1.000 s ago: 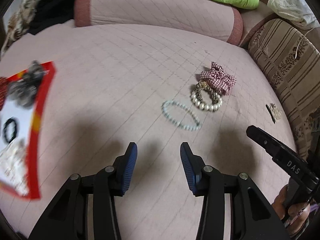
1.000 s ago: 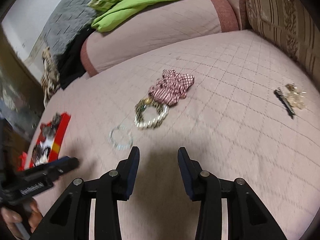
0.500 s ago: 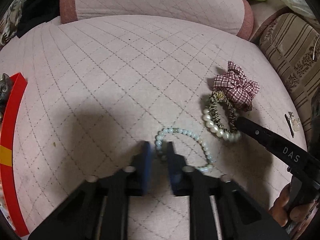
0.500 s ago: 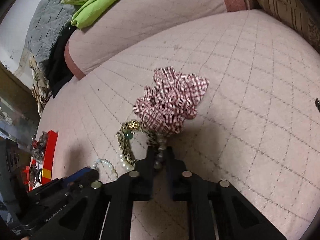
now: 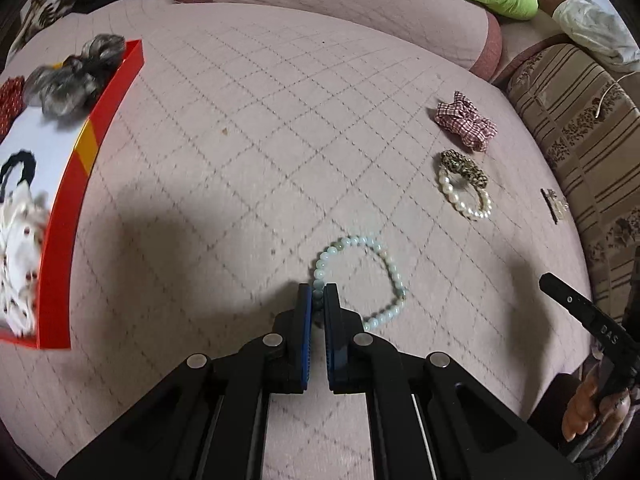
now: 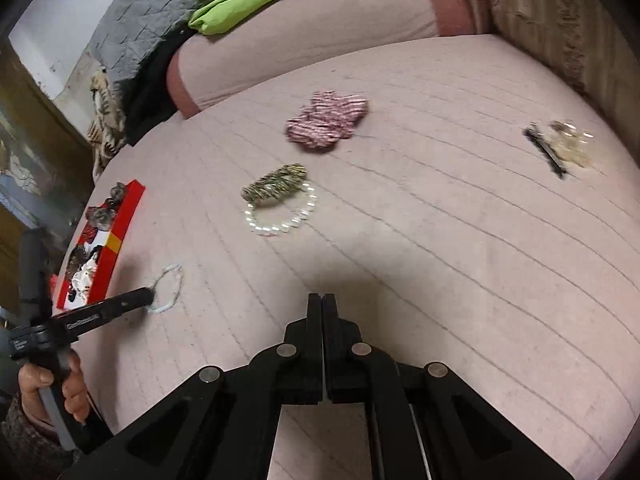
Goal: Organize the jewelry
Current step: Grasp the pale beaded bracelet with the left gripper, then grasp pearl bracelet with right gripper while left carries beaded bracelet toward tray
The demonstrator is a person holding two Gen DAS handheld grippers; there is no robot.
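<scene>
A pale blue-white bead bracelet hangs from my left gripper, which is shut on its near side just above the pink quilted bed. The right wrist view shows the same grip at the left, with the bracelet blurred. My right gripper has its jaws closing until they touch, with nothing between them, and it hovers over bare quilt. A pearl bracelet and a leopard scrunchie lie together ahead of it. Farther back lies a plaid scrunchie.
A red-rimmed tray at the left holds grey, red, black and white hair pieces. A black hair clip with a gold ornament lies at the right near striped brown cushions. A pink bolster and green cloth lie along the back.
Both grippers went from open to shut. The left one closed on the bead bracelet and drew back with it. The right one closed at the pearl bracelet, then pulled back empty.
</scene>
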